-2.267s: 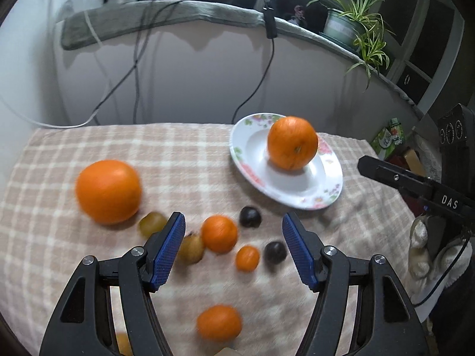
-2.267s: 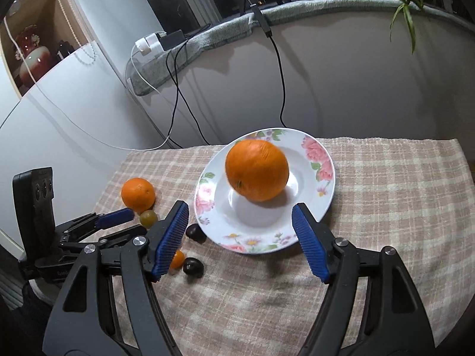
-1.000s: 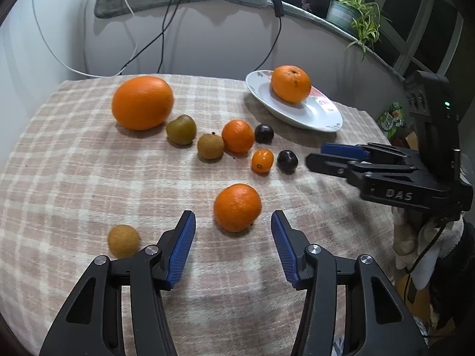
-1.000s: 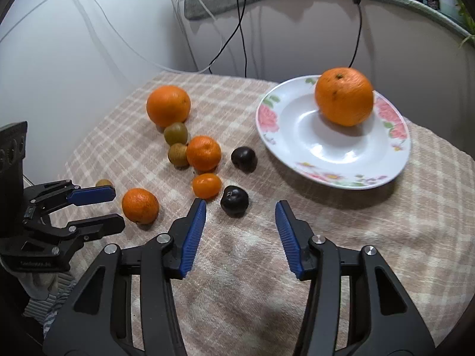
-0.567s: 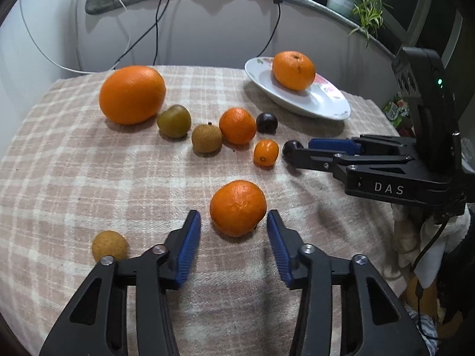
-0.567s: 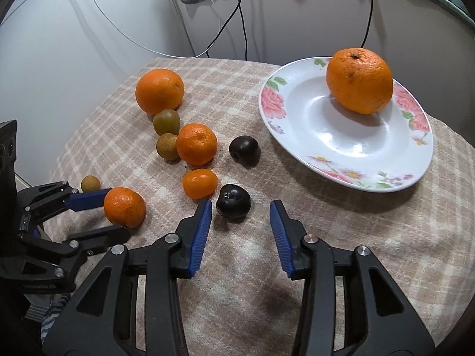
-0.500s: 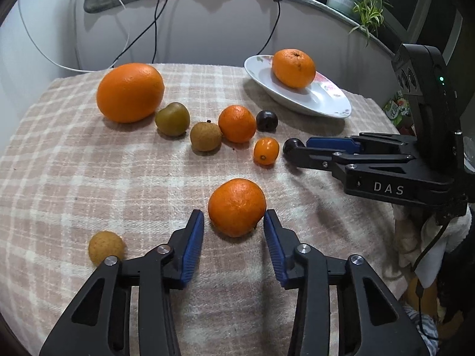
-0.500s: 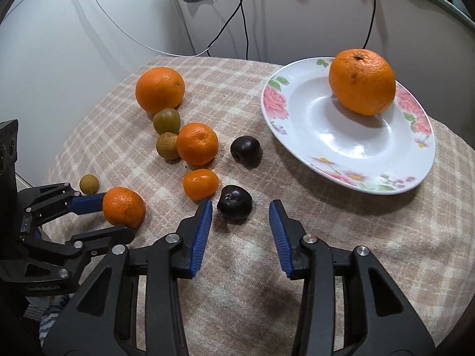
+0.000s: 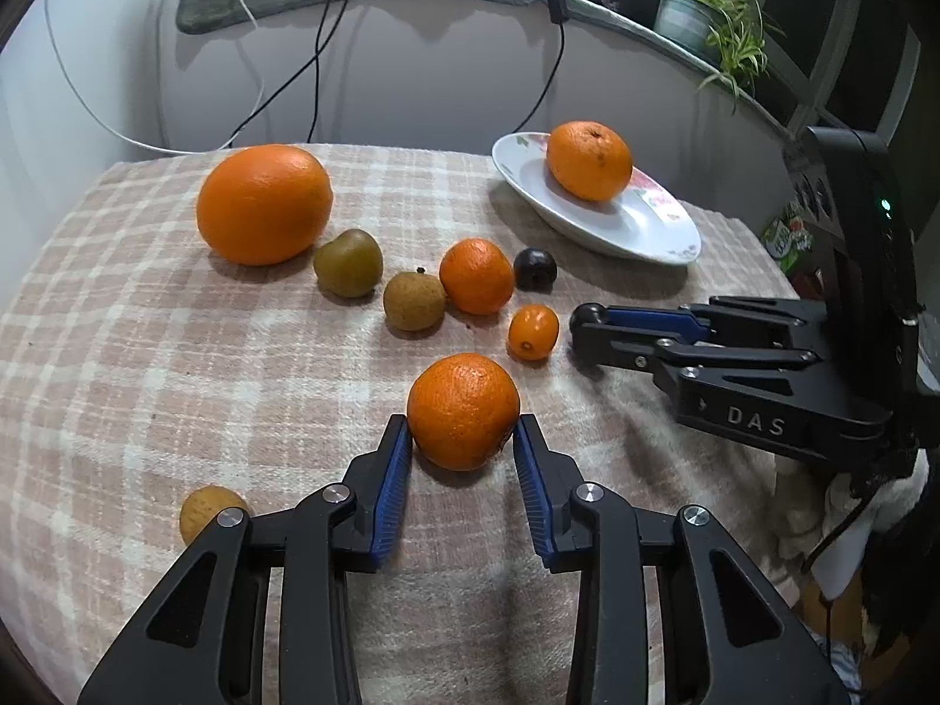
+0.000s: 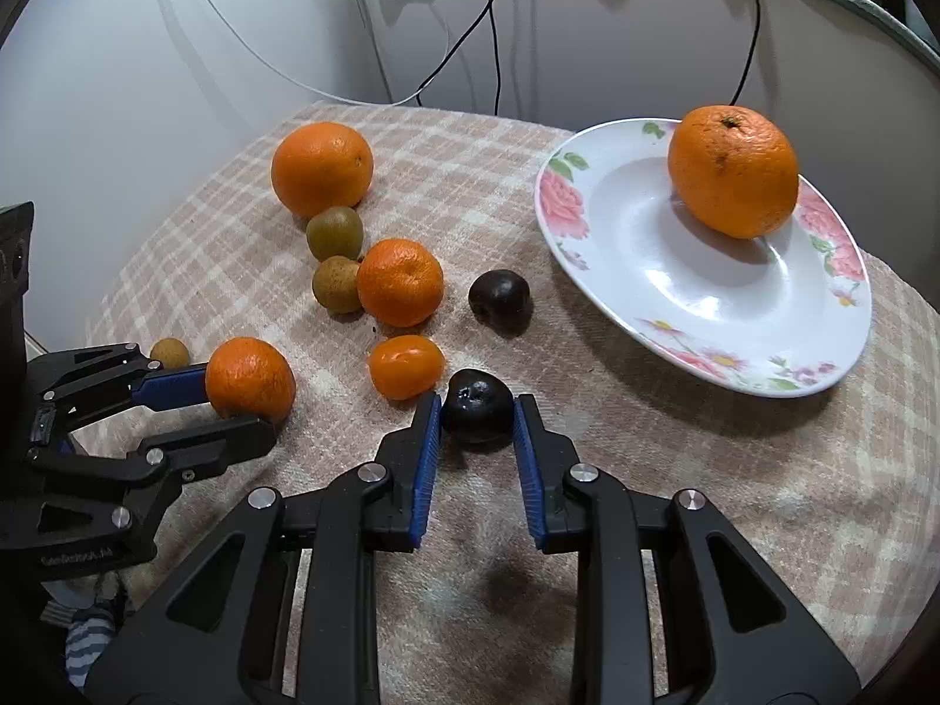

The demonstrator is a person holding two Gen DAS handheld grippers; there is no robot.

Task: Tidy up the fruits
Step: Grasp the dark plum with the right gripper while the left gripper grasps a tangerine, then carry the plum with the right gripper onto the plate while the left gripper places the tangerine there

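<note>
While both grips had just been closing, the left gripper (image 9: pixel 461 440) pinched a tangerine (image 9: pixel 463 410) between its fingertips and the right gripper (image 10: pixel 477 411) a dark plum (image 10: pixel 476 405); such shallow tip-holds risked either round fruit rolling free when lifted.

We see a soft, woven checked cloth (image 10: pixel 675 458), matt and slightly fuzzy, under a glossy glazed plate (image 10: pixel 664 270) with printed flowers. The mandarin (image 9: pixel 464 410) shows a dimpled, faintly shiny peel, while the dark plum (image 10: pixel 477 413) looks smooth and glossy. Our grippers appear to be matt black plastic with ribbed blue pads (image 9: pixel 392 479) and bright metal screws.
</note>
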